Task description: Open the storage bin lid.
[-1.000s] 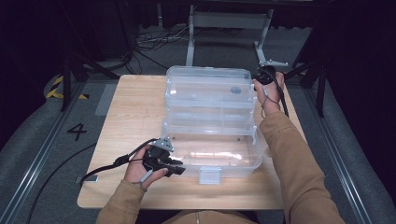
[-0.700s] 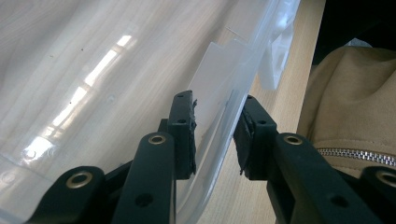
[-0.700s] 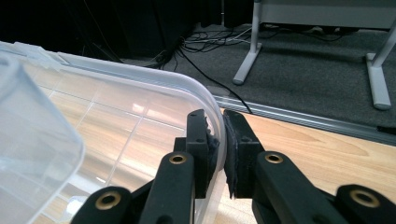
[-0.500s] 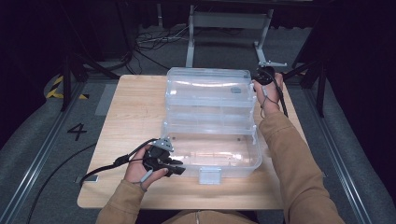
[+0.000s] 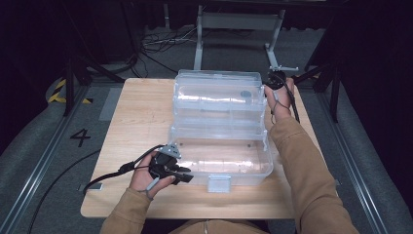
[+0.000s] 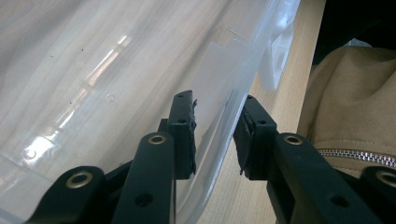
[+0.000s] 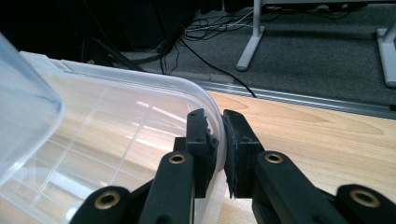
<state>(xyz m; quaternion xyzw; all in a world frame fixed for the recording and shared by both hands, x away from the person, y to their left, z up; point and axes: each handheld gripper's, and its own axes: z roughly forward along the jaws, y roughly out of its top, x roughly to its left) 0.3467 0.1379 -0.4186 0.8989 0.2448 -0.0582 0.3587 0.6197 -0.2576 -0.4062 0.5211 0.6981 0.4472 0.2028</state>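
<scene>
A clear plastic box stands open on the wooden table (image 5: 141, 112). Its base (image 5: 220, 171) is nearest me and its lid (image 5: 214, 78) is raised at the far side. My left gripper (image 5: 182, 175) sits at the base's front left corner. In the left gripper view its jaws (image 6: 215, 121) straddle the front wall (image 6: 223, 122), one pad inside and one outside, shut on the rim. At the far right, my right gripper (image 5: 272, 80) holds the lid's corner. Up close, the right gripper (image 7: 220, 126) is shut on the lid's curved edge (image 7: 205, 100).
A white latch (image 5: 219, 183) hangs from the base's front wall, near the table's front edge. Tiered clear trays (image 5: 219, 109) sit between base and lid. Metal stand legs (image 5: 199, 44) and cables (image 5: 156, 41) lie on the floor beyond the table.
</scene>
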